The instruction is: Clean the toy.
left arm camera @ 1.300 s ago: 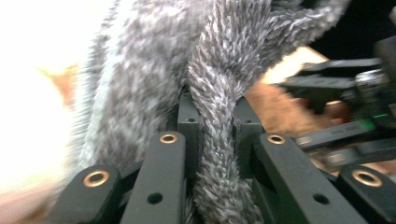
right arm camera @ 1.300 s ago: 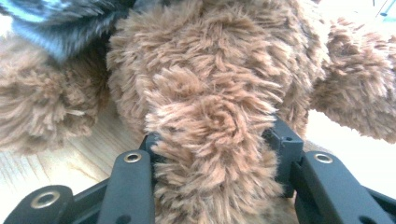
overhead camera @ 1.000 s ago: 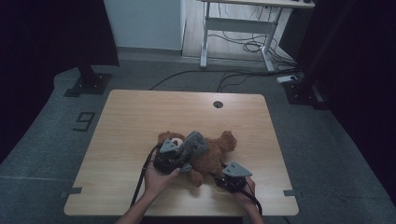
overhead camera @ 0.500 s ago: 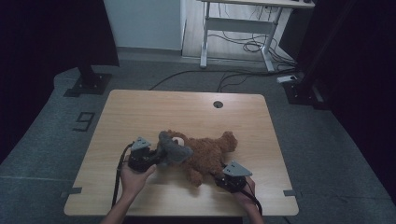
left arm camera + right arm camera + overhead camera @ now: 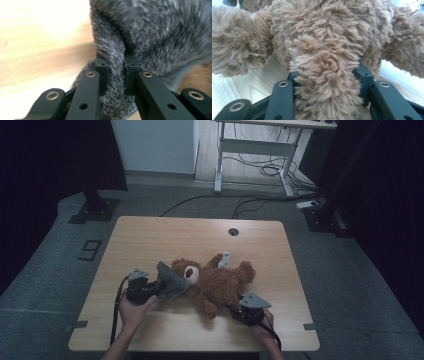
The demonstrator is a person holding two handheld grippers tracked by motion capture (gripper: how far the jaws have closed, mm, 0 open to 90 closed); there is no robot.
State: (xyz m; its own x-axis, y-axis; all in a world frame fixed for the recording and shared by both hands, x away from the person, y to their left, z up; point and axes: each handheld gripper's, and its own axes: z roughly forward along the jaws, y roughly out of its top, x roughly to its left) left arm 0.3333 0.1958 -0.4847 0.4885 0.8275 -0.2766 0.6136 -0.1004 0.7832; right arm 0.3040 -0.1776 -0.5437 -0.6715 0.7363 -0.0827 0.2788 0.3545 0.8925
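Note:
A brown teddy bear [image 5: 220,282] lies on the wooden table [image 5: 150,240], head toward the left. A grey fuzzy cloth [image 5: 172,282] rests against its head. My left gripper [image 5: 150,290] is just left of the head, shut on a fold of that grey cloth [image 5: 160,30], which is pinched between the jaws in the left gripper view [image 5: 116,72]. Near the front edge, my right gripper [image 5: 240,310] is shut on a limb of the bear [image 5: 324,62], and fur bulges between its jaws [image 5: 327,75].
A white tag [image 5: 225,260] sticks up from the bear. The table has a round cable hole [image 5: 233,231] at the back. A desk frame [image 5: 250,150] and floor cables [image 5: 260,170] lie beyond the table.
My left gripper has pulled the grey cloth leftward, from over the bear's body to beside its head. The right gripper has stayed on the bear's limb.

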